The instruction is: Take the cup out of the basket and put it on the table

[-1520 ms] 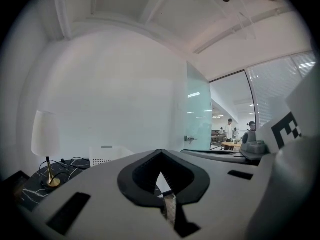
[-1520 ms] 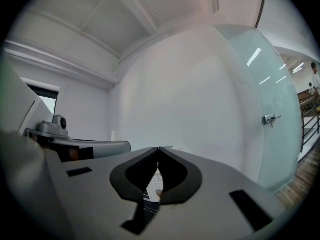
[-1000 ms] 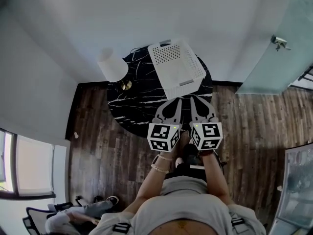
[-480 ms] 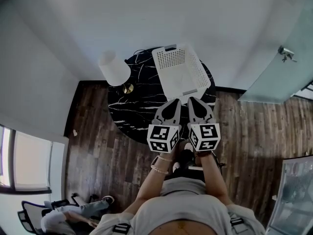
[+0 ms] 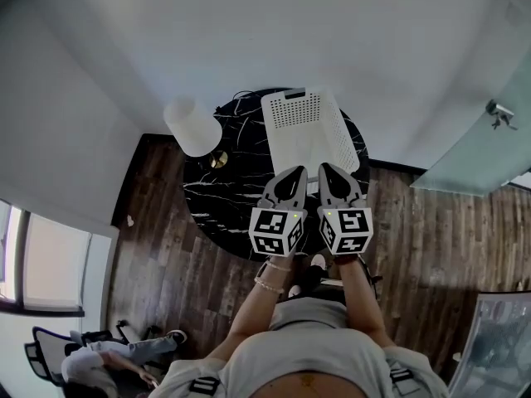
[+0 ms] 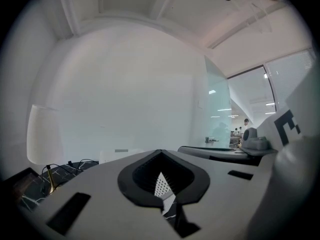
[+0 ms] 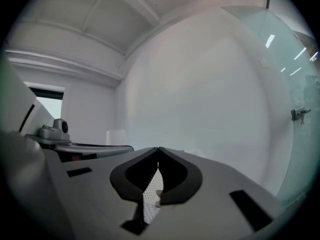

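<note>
Just ahead of the two grippers' tips stands the white basket (image 5: 299,110), and the cup cannot be made out in it from any view. The basket's perforated wall faces up towards the head camera. Its near end lies right in front of the left gripper (image 5: 297,171) and the right gripper (image 5: 325,167); whether the tips touch it cannot be told.

Both grippers are held side by side and point level at the basket. The left gripper's (image 6: 159,152) jaws are closed tip to tip with nothing clamped, and only a sliver of the basket's mesh (image 6: 161,185) shows through the loop behind the tips. The right gripper (image 7: 158,149) is likewise closed and empty, with the same mesh (image 7: 150,191) visible through its loop.

Under the basket and both sets of jaws is a round black marble table (image 5: 224,197). To the left of the left gripper, on the same table, stands a lamp (image 5: 192,127) with a white shade, and dark cables (image 6: 80,163) lie near its foot. Behind the jaws sit the marker cubes (image 5: 276,230), held in the person's hands above a wooden floor (image 5: 166,255). Well off to the right of the right gripper is a frosted glass door (image 5: 473,152) with a metal handle (image 5: 500,111).
</note>
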The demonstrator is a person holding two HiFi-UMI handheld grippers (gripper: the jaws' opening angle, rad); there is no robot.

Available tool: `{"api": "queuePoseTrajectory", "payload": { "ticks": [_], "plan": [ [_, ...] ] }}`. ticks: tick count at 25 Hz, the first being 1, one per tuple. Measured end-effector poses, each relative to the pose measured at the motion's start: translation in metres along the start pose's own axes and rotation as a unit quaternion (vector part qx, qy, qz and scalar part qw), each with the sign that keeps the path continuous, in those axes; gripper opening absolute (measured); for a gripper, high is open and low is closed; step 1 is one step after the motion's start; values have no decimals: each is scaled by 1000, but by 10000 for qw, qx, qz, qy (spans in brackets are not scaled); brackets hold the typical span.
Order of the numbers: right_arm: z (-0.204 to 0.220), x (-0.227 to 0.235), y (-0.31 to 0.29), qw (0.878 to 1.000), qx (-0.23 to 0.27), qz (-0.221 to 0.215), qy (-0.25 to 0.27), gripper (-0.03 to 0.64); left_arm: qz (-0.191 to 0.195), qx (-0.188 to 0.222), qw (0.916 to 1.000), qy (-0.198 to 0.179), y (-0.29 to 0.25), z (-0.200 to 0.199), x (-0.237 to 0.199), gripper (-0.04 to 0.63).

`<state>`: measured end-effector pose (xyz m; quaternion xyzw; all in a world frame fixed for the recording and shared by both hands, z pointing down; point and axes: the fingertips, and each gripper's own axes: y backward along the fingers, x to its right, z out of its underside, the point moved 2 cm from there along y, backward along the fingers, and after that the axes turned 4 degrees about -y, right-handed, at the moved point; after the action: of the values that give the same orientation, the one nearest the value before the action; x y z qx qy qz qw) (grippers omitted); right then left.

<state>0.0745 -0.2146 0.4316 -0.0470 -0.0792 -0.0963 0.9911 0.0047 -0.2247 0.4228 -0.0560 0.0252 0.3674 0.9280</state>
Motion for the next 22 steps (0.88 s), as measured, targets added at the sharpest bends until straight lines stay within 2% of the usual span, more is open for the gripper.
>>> {"api": "queuePoseTrajectory", "payload": {
  "ticks": [15, 22],
  "plan": [
    [-3, 55, -57, 9988, -203, -426, -156, 8, -537, -331, 9980, 64, -70, 7, -21, 6],
    [3, 68, -76, 9979, -330, -532, -158, 8, -637, -488, 9967, 82, -88, 16, -31, 6]
  ]
}}
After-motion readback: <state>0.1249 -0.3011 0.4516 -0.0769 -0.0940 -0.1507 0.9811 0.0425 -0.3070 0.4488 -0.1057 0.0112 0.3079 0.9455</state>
